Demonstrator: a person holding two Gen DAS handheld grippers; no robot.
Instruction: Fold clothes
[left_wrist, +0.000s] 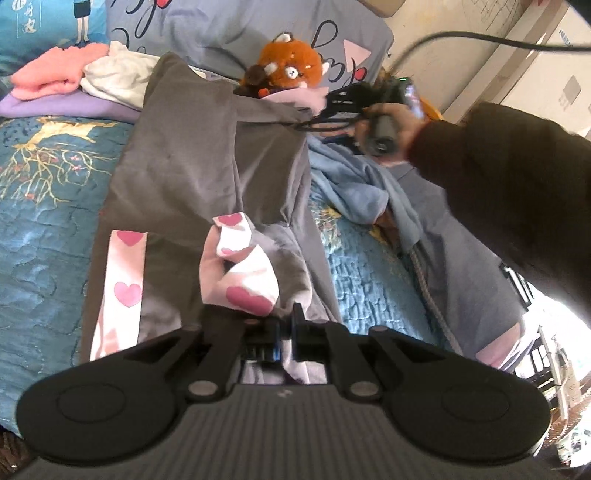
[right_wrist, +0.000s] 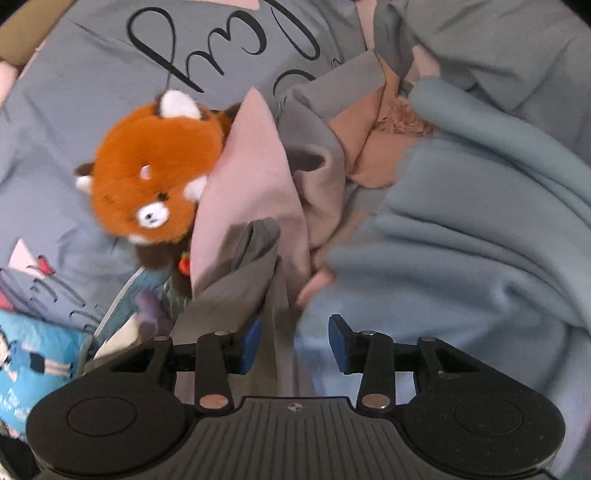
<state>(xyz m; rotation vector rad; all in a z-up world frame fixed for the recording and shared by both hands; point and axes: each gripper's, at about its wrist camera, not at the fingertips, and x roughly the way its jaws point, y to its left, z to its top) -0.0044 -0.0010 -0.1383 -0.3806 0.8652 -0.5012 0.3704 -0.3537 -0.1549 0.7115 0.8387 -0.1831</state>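
While left claw (left_wrist: 284, 325) pinches grey garment (left_wrist: 207, 155), right claw (right_wrist: 295, 343) gapes empty beside plush (right_wrist: 155, 177).

1. The bed (left_wrist: 40, 236), under a teal quilt, carried everything.
2. Grey trousers (left_wrist: 192, 173) lay at its centre.
3. Folded clothes (left_wrist: 66, 88) sat at ten o'clock.
4. A plush toy (left_wrist: 288, 66) rested at twelve.
5. A blue garment (left_wrist: 354, 184) was bunched at two.

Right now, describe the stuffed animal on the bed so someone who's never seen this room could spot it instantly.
Start at the big grey-blue pillow with black cursive lettering at the head of the bed. Leaning against it, just beyond the far end of the spread-out grey garment, is a round orange plush red panda. It is the only furry thing with a face among flat fabrics.
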